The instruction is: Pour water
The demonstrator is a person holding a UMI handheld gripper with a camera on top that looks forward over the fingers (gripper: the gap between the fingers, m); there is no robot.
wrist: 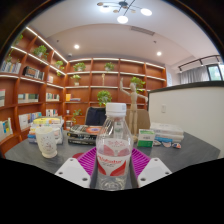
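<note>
My tongs (113,172) pinch a clear bottle (114,148) upright, its label between the pads. A cup (47,140) stands well apart on the worktop (190,152).

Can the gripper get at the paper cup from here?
Probably not directly: the gripper has a water bottle between its fingers. The cup stands beyond the left finger on the table.

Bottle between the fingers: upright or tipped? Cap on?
Upright. The bottle stands vertical on the table between the gripper's fingers, white cap on. Whether the pads press it: cannot tell.
</note>
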